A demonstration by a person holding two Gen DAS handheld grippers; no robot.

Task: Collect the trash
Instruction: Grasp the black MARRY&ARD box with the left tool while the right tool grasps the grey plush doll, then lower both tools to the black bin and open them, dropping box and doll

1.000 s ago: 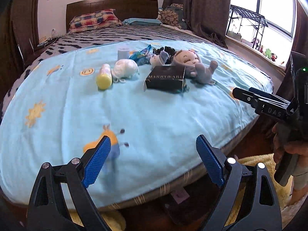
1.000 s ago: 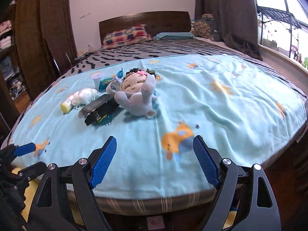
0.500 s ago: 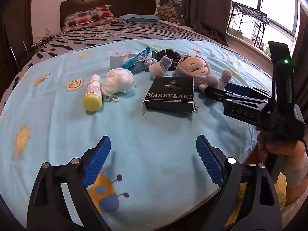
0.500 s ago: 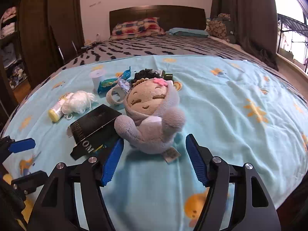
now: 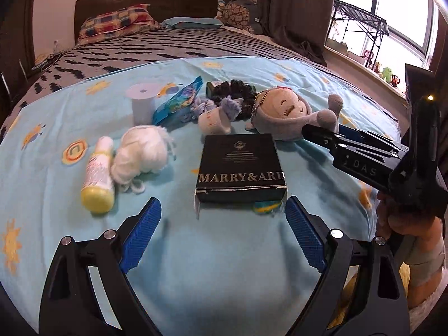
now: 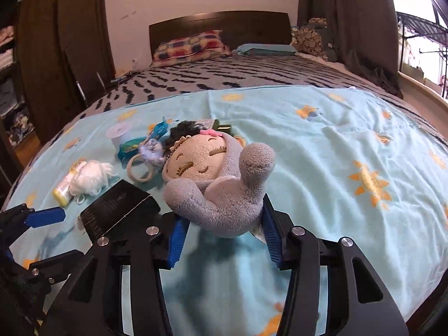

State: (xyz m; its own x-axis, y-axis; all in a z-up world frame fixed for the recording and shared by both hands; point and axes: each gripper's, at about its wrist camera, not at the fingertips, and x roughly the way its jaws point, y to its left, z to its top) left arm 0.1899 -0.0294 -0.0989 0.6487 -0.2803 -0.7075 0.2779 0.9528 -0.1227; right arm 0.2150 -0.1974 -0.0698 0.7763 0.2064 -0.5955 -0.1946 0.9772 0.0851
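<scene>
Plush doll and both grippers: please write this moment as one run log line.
right gripper: jaws just closing around plush doll, contact unclear | left gripper: open, empty, before black box | bed: items uncollected

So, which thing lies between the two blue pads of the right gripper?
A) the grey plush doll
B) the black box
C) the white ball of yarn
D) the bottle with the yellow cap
A: in the right wrist view the grey plush doll sits with its lower body between the pads of the right gripper, whose jaws have just been closing on it, while the black box lies off to the left.
</scene>
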